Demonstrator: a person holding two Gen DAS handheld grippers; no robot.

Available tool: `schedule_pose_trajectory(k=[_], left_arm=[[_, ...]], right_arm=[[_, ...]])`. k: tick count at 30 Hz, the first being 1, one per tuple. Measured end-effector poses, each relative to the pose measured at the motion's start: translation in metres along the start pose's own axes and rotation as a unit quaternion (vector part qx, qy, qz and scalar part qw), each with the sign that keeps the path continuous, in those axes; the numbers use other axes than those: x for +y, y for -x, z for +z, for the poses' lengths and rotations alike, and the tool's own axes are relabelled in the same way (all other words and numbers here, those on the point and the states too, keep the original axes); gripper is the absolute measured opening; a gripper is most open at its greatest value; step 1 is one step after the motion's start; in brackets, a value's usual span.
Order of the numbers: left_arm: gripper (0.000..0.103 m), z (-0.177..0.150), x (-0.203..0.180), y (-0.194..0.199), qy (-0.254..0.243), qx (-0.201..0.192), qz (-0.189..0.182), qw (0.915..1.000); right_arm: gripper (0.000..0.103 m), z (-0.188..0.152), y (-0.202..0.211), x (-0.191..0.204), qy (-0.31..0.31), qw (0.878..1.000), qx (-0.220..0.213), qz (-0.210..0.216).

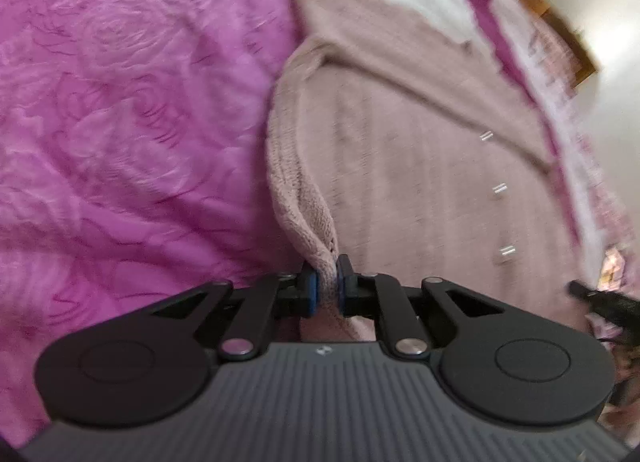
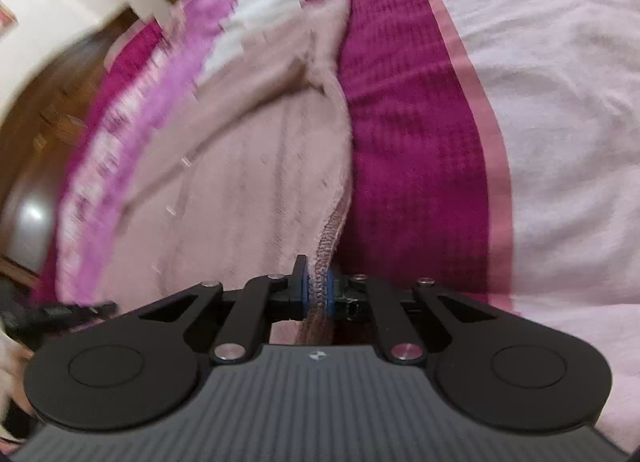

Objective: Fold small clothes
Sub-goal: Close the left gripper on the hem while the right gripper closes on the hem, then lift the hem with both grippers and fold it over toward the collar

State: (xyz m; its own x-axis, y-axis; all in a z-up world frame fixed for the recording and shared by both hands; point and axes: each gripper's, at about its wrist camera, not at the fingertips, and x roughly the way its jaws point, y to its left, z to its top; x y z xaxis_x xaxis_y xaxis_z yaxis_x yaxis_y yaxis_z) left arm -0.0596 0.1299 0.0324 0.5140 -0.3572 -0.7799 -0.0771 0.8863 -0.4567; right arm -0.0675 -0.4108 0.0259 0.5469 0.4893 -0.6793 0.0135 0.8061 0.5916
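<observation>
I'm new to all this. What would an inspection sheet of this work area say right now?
Surface: pink rose-pattern blanket; magenta striped cover.
Job's things: dusty-pink knitted cardigan, spread flat, small buttons down its front.
Clutter: nothing seen.
Grippers: left gripper shut on the cardigan's left corner; right gripper shut on its right corner.
Cables: nothing seen.
Surroundings: wooden bed frame, white wall; views blurred.
</observation>
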Motion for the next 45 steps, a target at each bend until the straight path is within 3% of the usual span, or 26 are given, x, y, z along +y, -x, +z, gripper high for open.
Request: schedule_pose_trajectory(k=[5,11,17,24,29,35,42,45], left_arm=[[0.011,0.009,-0.013,0.014,0.021,-0.041,-0.073,0.9963],[0.009,0.032,-0.025,0.033,0.037,-0.113,-0.104,0.9875],[0.009,0.059,-0.028,0.043,0.037,-0.161,-0.084,0.9827],[0.009,0.104,-0.033,0.038,0.034,-0.207,-0.053,0.9762],[0.009,0.136,-0.039,0.025,0.026,-0.230,-0.030,0.9724],[0.009,0.159,-0.029,-0.018,0.033,-0.218,-0.002,0.9753],[0.011,0.159,-0.013,-0.063,0.010,-0.190,0.053,0.9804],[0.017,0.159,-0.008,-0.072,0.000,-0.171,0.081,0.9820]], right_arm=[[0.008,0.005,0.013,0.009,-0.011,0.997,-0.049,0.065],[0.008,0.019,0.019,0.024,-0.024,0.987,-0.110,0.111],[0.007,0.044,0.011,0.034,-0.048,0.974,-0.170,0.143],[0.007,0.104,-0.010,0.049,-0.059,0.961,-0.222,0.154],[0.007,0.143,-0.029,0.057,-0.050,0.960,-0.240,0.133],[0.007,0.176,-0.075,0.048,-0.068,0.966,-0.236,0.074],[0.008,0.171,-0.129,0.025,-0.049,0.979,-0.193,-0.041],[0.009,0.164,-0.143,0.018,-0.037,0.981,-0.178,-0.064]])
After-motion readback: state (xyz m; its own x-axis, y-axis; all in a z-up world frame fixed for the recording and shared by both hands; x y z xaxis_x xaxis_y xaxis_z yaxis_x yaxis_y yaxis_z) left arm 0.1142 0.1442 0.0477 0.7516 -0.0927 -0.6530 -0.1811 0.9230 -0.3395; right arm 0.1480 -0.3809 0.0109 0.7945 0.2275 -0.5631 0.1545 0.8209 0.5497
